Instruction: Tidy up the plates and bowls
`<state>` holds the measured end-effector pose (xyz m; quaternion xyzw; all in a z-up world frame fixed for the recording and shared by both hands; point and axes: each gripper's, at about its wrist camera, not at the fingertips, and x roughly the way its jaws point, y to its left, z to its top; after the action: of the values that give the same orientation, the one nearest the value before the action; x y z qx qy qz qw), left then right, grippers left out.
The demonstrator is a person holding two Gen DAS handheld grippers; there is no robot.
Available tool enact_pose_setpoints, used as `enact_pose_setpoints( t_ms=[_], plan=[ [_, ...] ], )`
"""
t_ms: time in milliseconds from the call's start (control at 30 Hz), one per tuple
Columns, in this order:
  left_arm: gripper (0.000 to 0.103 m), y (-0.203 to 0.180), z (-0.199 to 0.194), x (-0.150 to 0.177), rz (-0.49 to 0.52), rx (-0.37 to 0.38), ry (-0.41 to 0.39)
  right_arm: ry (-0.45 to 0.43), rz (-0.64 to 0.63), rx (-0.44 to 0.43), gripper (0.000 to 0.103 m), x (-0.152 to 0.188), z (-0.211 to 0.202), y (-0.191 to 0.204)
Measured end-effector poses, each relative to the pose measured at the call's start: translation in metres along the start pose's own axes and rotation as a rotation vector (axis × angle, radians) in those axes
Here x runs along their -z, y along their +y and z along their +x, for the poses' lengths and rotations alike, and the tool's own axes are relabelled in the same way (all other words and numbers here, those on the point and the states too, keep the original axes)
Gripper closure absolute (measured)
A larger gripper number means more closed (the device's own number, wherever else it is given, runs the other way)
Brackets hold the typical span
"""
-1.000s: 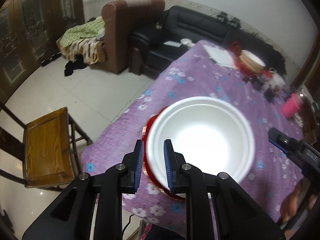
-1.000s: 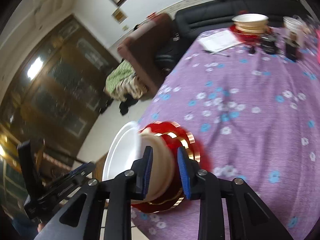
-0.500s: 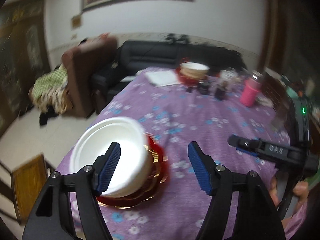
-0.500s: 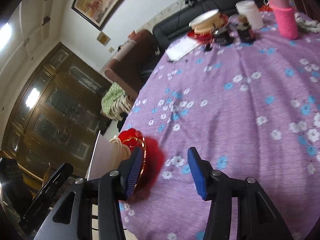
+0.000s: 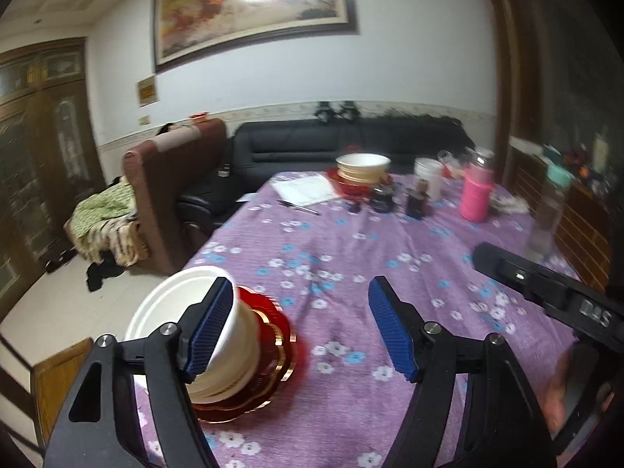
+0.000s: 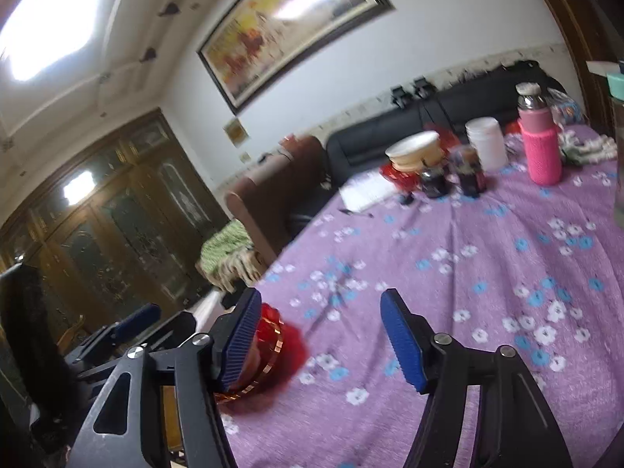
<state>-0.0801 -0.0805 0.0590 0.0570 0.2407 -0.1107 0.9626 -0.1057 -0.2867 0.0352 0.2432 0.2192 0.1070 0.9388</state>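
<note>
Here both tongs, left (image 5: 302,327) and right (image 6: 321,337), gape empty; next reach squarely toward the far bowl (image 5: 362,165) without nudging the near stack (image 5: 218,343).

Pale letters "D&S", partly blurred, on the black right gripper (image 5: 546,296) body, nothing else legible

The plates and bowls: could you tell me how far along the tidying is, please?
Done: white bowl sits stacked on the red plates at the near corner. In hand: nothing; left claw and right claw are open. Left: possibly the far bowl stack.
</note>
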Motion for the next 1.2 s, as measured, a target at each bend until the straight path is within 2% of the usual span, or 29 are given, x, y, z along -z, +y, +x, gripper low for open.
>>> enact_pose_setpoints(
  t_ms=[33, 233, 400, 733, 1200],
  plan=[
    [0.020, 0.003, -0.001, 0.001, -0.008, -0.011, -0.001, -0.010, -0.005, -0.019, 0.035, 0.001, 0.000, 0.004],
    [0.020, 0.037, -0.009, 0.007, -0.058, -0.129, -0.026, -0.003, -0.076, -0.108, 0.034, 0.010, 0.010, 0.040],
    [0.019, 0.066, -0.006, 0.014, -0.102, -0.188, 0.015, 0.041, -0.143, -0.146, 0.034, 0.026, 0.024, 0.074],
    [0.019, 0.108, 0.004, 0.029, -0.198, -0.234, 0.079, 0.151, -0.248, -0.186, 0.034, 0.056, 0.052, 0.121],
    [0.019, 0.121, 0.009, 0.034, -0.230, -0.232, 0.091, 0.206, -0.274, -0.211, 0.034, 0.067, 0.072, 0.136]
  ],
)
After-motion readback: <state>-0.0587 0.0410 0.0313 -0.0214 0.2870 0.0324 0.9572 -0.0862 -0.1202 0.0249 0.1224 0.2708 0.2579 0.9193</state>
